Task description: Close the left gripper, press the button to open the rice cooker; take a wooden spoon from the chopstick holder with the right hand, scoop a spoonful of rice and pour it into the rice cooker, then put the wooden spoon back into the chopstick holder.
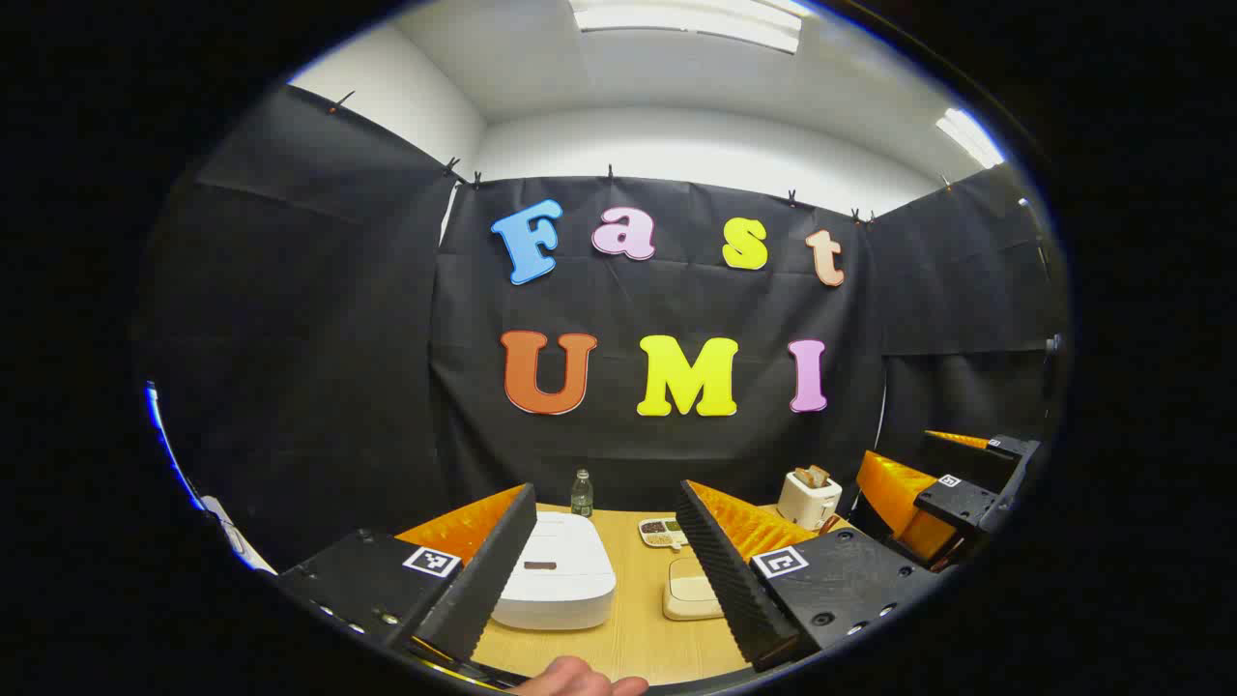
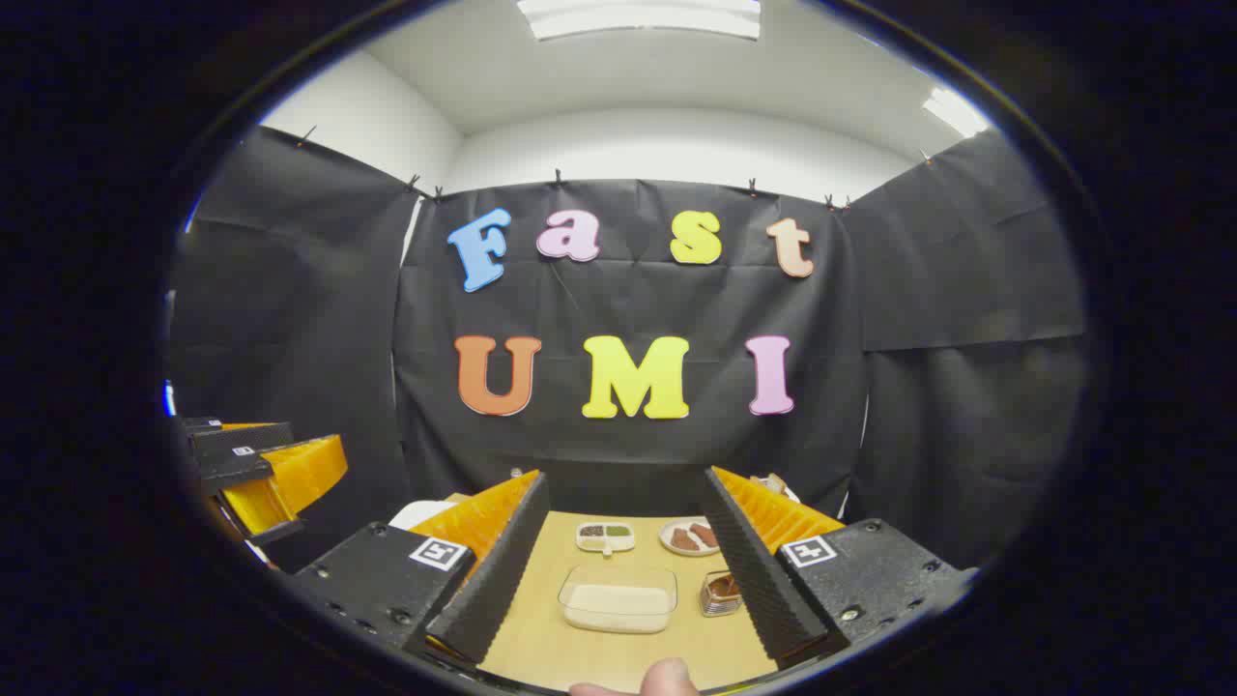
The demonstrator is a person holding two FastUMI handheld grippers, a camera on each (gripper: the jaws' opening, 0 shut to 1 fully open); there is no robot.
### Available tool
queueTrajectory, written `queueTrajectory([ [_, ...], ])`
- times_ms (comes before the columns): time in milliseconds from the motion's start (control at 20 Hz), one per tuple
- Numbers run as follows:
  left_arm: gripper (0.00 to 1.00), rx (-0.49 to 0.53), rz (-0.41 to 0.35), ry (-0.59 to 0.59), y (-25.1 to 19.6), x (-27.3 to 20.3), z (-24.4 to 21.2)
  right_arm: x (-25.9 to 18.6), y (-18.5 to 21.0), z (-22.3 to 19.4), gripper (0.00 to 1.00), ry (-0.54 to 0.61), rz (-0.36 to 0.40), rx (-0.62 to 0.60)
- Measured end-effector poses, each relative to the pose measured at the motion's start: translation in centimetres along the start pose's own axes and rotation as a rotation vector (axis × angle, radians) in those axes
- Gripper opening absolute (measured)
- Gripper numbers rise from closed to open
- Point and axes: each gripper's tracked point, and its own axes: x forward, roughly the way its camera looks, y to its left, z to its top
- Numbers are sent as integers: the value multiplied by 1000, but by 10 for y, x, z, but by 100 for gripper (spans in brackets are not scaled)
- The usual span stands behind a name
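Note:
The white rice cooker [image 1: 556, 570] sits on the wooden table with its lid down, just ahead of my left gripper [image 1: 607, 498], which is open and holds nothing. In the right gripper view, a clear tub of white rice [image 2: 618, 599] lies between the open, empty fingers of my right gripper [image 2: 623, 478]. A small ribbed clear holder [image 2: 720, 592] with something brown inside stands right of the tub, against the right finger. I cannot make out a wooden spoon. A white edge of the rice cooker [image 2: 420, 512] peeks out behind the left finger.
A cream lidded box [image 1: 688, 590], a divided dish [image 1: 662, 532], a glass bottle [image 1: 581, 493] and a toaster [image 1: 809, 498] stand on the table [image 1: 638, 628]. A plate of brown food [image 2: 688, 537] sits at the back. The right gripper [image 1: 952, 493] hovers right; the left gripper [image 2: 261, 474] hovers left.

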Motion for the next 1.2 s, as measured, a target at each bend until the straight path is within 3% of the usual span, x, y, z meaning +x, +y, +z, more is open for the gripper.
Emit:
queueTrajectory([
  [50, 94, -1, 3, -6, 3, 0, 1, 0, 0, 1, 99, 0, 0, -4],
  [1200, 94, 23, 106, -24, 32, -1, -1, 21, 13, 3, 100, -9, 29, 3],
])
